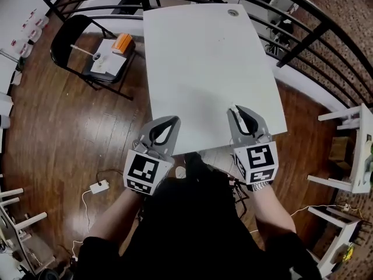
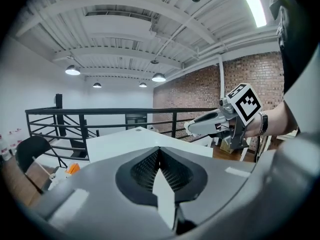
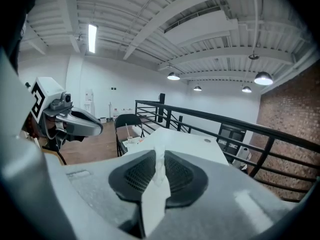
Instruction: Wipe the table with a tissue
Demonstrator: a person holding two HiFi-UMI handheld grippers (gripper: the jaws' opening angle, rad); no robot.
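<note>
A thin white tissue (image 3: pixel 154 196) is being pinched between the closed jaws of the right gripper (image 3: pixel 160 154), with a crumpled strip poking just past the tips. It is being judged light, soft and easily torn, best gripped by a bunched fold so that it is not dragged loose while wiping. The left gripper (image 2: pixel 160 151) is being held with its jaws together, gripping nothing. Both grippers are being held at the near edge of the white table (image 1: pixel 204 57).
</note>
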